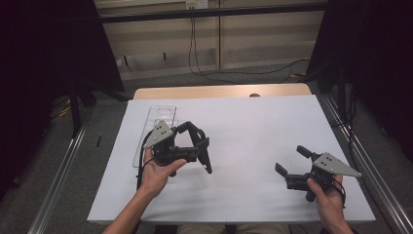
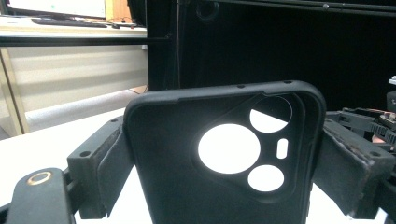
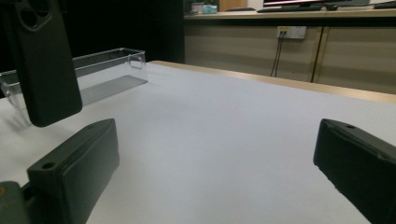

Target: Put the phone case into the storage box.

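Note:
A black phone case (image 2: 224,158) with round camera cutouts stands upright between the jaws of my left gripper (image 1: 197,146), which is shut on its two long sides. In the high view the phone case (image 1: 204,155) hangs over the white table top, left of centre. The right gripper view shows the same phone case (image 3: 44,60) at the far left, lifted above the surface. My right gripper (image 1: 292,161) is held low at the right side of the table, jaws wide apart, with nothing between its pads (image 3: 79,168).
A clear plastic tray (image 1: 158,117) lies at the table's left, just behind my left hand. The white sheet (image 1: 253,131) covers the table; a wooden edge (image 1: 219,91) shows at the far side. Metal rails run along both sides.

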Tool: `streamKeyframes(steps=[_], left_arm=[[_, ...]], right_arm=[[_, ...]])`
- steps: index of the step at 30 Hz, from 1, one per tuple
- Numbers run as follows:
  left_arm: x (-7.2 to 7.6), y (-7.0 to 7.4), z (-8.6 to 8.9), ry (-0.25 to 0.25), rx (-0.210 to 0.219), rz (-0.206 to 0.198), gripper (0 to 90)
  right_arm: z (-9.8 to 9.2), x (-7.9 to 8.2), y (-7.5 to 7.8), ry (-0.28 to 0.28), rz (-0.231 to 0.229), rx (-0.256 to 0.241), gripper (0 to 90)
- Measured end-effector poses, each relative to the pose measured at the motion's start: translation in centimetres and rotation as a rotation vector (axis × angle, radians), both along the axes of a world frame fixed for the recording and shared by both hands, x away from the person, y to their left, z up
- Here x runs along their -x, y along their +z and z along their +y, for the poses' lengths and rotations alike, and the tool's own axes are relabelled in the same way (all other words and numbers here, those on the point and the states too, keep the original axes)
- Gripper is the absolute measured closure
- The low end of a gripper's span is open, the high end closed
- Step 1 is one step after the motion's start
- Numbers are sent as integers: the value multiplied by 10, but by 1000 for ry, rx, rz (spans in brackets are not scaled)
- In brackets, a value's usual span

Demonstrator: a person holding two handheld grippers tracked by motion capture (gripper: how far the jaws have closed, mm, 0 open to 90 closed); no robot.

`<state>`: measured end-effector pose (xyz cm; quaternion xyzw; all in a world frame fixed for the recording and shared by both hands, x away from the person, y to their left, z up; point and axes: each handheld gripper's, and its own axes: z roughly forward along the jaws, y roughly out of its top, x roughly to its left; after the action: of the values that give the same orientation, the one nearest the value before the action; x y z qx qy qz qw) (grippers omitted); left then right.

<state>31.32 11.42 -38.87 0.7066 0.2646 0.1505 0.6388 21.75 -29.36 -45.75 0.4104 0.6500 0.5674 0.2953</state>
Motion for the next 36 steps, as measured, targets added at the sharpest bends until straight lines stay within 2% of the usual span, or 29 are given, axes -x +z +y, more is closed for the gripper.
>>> streamKeyframes(steps=[2,3,4,5,6,11,13,17,19,21,22,23,24,25,27,28,31,32,33,36], left_arm=[[0,1,1,2,8,6,134],[-2,1,3,-5,-2,-5,134],[-2,2,3,10,15,0,134],[-2,3,4,18,6,-1,134],[-1,3,5,6,25,2,133],[-2,9,10,34,35,-1,133],[-2,12,12,33,28,-13,133],[-2,15,16,53,34,-9,133],[-3,17,17,64,22,-9,133],[-5,18,18,70,33,-7,133],[-5,19,21,66,17,-7,133],[-5,20,21,66,23,-10,133],[-7,22,25,70,-6,-22,133],[-7,23,24,82,29,-12,133],[-8,27,26,82,21,-17,133],[-9,28,26,94,37,-11,133],[-12,32,30,94,23,-16,132],[-13,33,31,108,10,-13,133],[-14,34,32,99,7,-19,133],[-16,37,34,114,19,-13,133]], right_arm=[[-2,1,-1,-12,-4,-3,0],[-4,1,-1,-19,-8,-2,0],[-5,2,0,-17,-5,-3,0],[-7,2,0,-25,-3,-1,0],[-8,3,-1,-32,-3,0,0],[-11,6,-5,-32,5,7,0],[-10,6,-6,-34,7,12,0],[-10,5,-7,-34,29,2,0],[-11,5,-8,-41,26,4,0],[-11,5,-8,-46,27,5,0],[-11,6,-8,-45,25,7,0],[-10,6,-7,-49,23,-3,0],[-10,6,-7,-46,24,-4,0],[-10,6,-7,-48,24,-1,0],[-10,6,-8,-44,27,5,0],[-10,6,-8,-43,26,5,0],[-10,5,-8,-27,32,-5,0],[-10,6,-8,-26,34,1,0],[-10,5,-8,-31,28,6,0],[-9,5,-8,-30,27,2,0]])
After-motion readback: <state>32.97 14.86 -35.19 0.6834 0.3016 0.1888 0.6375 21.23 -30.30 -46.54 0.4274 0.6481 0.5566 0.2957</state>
